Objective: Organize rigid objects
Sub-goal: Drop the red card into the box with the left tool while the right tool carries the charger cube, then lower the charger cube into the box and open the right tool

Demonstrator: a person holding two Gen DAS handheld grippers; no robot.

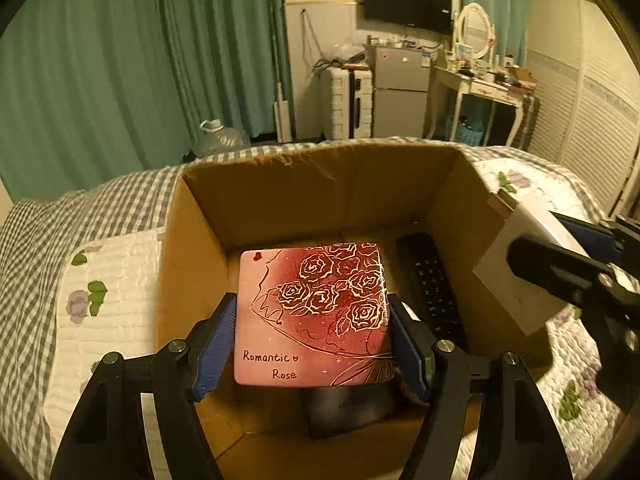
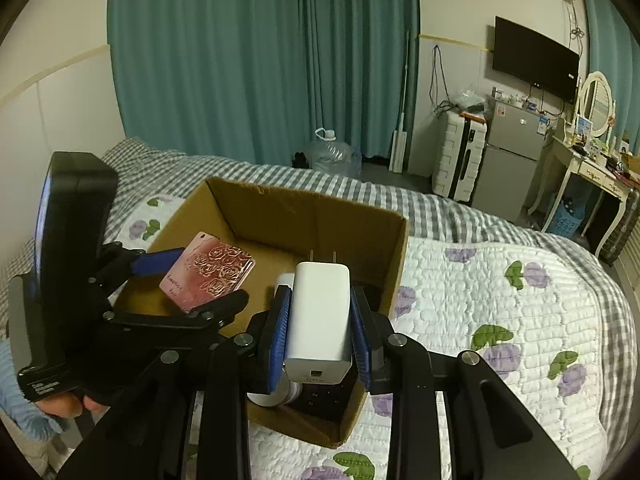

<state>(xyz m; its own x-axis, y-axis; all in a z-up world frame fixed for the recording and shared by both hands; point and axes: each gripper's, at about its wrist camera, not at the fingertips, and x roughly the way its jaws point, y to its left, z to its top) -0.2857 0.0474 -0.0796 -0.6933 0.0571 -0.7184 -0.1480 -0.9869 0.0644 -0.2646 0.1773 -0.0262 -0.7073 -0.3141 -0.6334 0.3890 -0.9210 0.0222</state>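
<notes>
My left gripper [image 1: 311,308] is shut on a pink tin with a rose print [image 1: 280,320], holding it above the inside of an open cardboard box [image 1: 320,192]. On the box floor lie a black remote [image 1: 430,280] and a dark flat item [image 1: 348,404] under the tin. My right gripper [image 2: 320,296] is shut on a white plug-in charger [image 2: 320,328], prongs pointing away, over the near right corner of the box [image 2: 304,212]. Below the charger sit a white roll [image 2: 276,396] and the remote [image 2: 320,396]. The right wrist view also shows the left gripper [image 2: 200,280] with the tin [image 2: 208,272].
The box stands on a bed with a floral quilt [image 2: 500,292] and checked blanket [image 1: 36,240]. Beyond the bed are teal curtains, a water jug [image 2: 334,156], a white suitcase [image 2: 460,152], a small fridge [image 2: 512,156] and a dressing table [image 2: 592,168]. A person's hand [image 2: 60,404] grips the left handle.
</notes>
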